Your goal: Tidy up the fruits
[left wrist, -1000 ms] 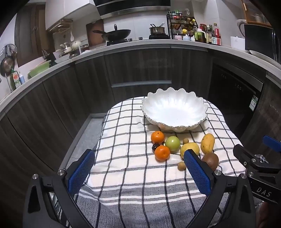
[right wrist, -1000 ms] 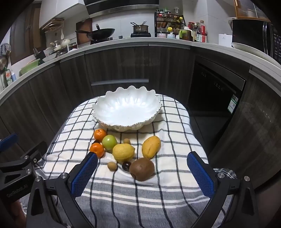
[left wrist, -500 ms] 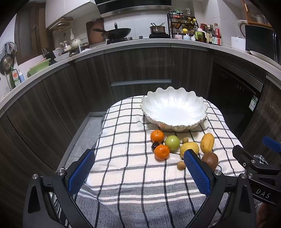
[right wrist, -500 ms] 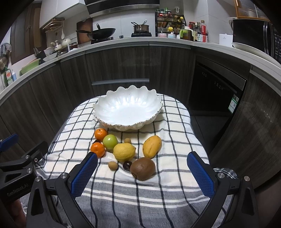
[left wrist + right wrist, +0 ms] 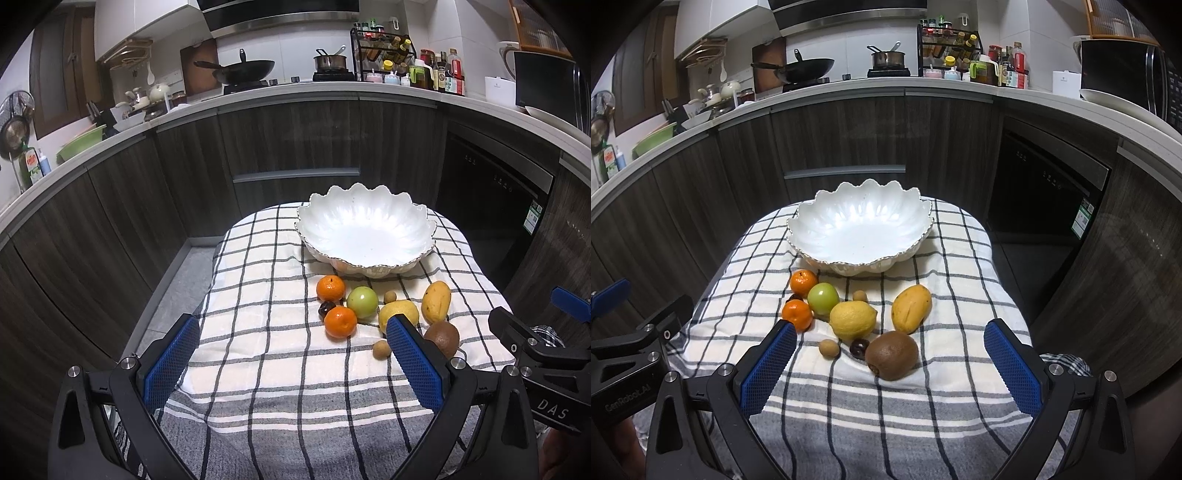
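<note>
left gripper (image 5: 291,363) wide and empty over the cloth (image 5: 258,332); oranges (image 5: 797,313), lemon (image 5: 852,319), kiwi (image 5: 892,353) sit before the empty bowl (image 5: 812,236). right gripper (image 5: 892,373) wide too. kiwi looks soft: squeeze its middle gently.

— What's in front of my tongs?

— A white scalloped bowl (image 5: 860,229), upright and empty, at the far end of the checked cloth (image 5: 960,258).

— And the fruit?

— All loose on the cloth, just this side of the bowl. I see two oranges (image 5: 803,281) (image 5: 797,314) on the left with a green apple (image 5: 823,298) beside them, a lemon (image 5: 852,319) in the middle, a mango (image 5: 911,308) lying tilted on the right, and a brown kiwi (image 5: 892,354) nearest me.

— Anything smaller?

— Two little tan round fruits (image 5: 829,348) (image 5: 859,295) and a dark one (image 5: 859,347) beside the kiwi.
</note>
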The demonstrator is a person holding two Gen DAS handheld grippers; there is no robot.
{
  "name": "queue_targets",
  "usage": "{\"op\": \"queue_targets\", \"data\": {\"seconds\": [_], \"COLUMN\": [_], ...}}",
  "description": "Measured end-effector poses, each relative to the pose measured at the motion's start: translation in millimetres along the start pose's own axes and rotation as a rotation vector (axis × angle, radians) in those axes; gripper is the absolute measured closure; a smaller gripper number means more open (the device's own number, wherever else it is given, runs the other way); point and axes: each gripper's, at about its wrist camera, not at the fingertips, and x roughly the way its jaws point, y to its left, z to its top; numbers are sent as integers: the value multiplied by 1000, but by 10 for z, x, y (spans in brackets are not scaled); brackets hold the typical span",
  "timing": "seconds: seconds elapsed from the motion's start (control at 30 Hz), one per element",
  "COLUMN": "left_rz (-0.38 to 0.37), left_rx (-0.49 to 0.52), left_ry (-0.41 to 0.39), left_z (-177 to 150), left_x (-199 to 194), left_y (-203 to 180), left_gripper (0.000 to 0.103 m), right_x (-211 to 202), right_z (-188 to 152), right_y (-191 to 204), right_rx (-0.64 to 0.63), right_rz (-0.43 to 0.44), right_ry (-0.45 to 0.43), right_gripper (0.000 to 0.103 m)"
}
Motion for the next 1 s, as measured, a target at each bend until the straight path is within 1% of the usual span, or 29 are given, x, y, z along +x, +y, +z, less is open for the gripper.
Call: {"op": "queue_targets", "data": {"seconds": [0.6,1.0], "left_rz": [3,9], "left_rx": [-4,-8], "left_ry": [-4,-4], "left_z": [58,42], "left_x": [18,37], "left_y": [44,64], "left_gripper": [0,0], "right_x": [27,56], "right_z": [-12,10], "right_y": [-4,-52], "right_rx": [6,22], "right_rz": [-7,-25], "right_ry": [1,1], "right_gripper": [0,0]}}
